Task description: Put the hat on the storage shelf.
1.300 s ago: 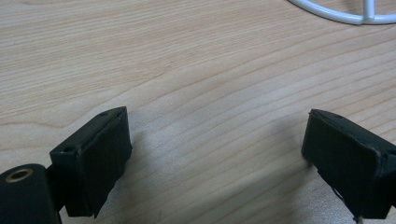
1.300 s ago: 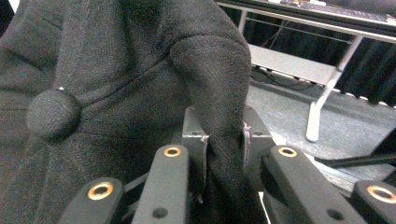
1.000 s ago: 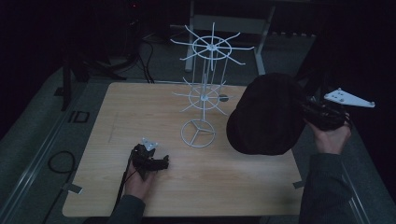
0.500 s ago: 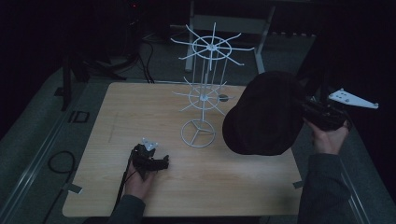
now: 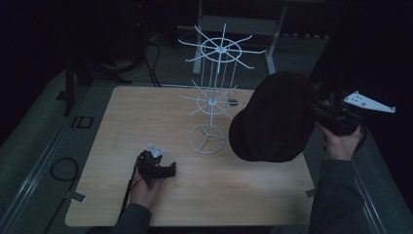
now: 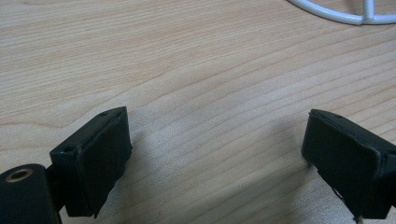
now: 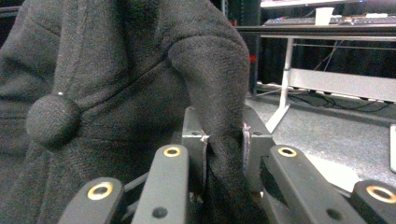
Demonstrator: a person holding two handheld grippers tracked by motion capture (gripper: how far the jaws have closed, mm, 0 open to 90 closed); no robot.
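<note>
A black cap [image 5: 275, 119] hangs in the air at the right of the table, beside the white wire rack [image 5: 214, 92]. My right gripper [image 5: 319, 114] is shut on a fold of the cap's crown; in the right gripper view the dark cloth [image 7: 93, 84] is pinched between the pads [image 7: 224, 140], and the cap's top button [image 7: 51, 119] shows at the left. My left gripper [image 5: 170, 169] rests on the wooden table [image 5: 146, 112] near the front left. Its jaws stand open over bare wood, as the left gripper [image 6: 215, 163] view shows, with the rack's ring base [image 6: 336, 14] beyond.
The rack has two tiers of spoke-like hooks on a thin pole, standing on a ring base [image 5: 207, 139] mid-table. Dark floor with cables [image 5: 58, 170] surrounds the table. A grey desk frame [image 7: 327, 79] stands behind.
The cap in my right gripper has shifted slightly left, toward the rack. My left gripper has stayed put.
</note>
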